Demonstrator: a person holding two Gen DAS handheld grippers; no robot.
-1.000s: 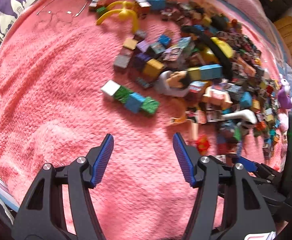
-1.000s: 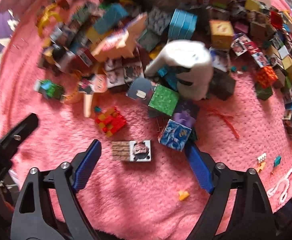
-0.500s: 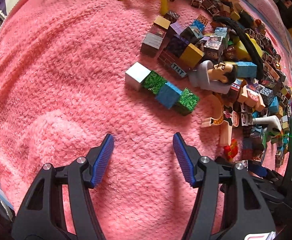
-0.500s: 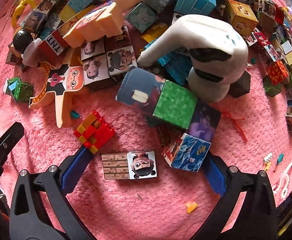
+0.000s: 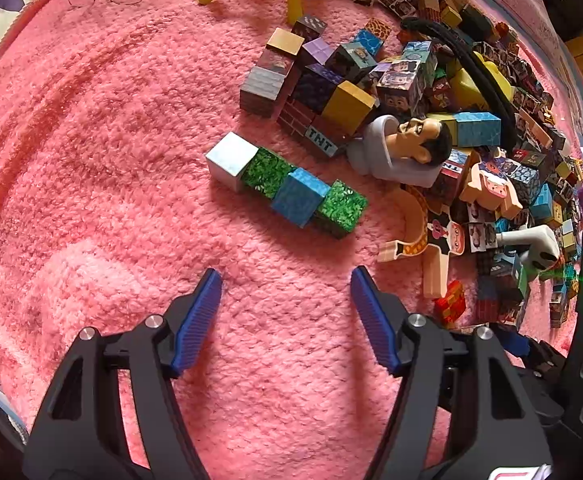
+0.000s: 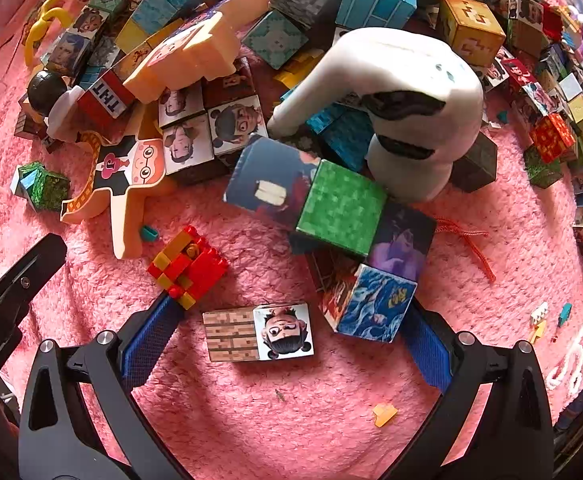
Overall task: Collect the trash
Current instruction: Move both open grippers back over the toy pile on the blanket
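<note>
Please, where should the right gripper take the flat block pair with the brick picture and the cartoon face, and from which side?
The brick-and-face block pair lies flat on the pink blanket, between the open jaws of the right gripper. Probably best to come straight down and close on its two short ends, brick end and face end. These are flat and parallel, with free space beside each.

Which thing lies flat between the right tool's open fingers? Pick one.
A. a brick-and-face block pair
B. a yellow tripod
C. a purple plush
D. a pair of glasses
A: in the right wrist view the block pair, brick pattern on one half and a cartoon face on the other, lies on the blanket between the right tool's spread fingers.
</note>
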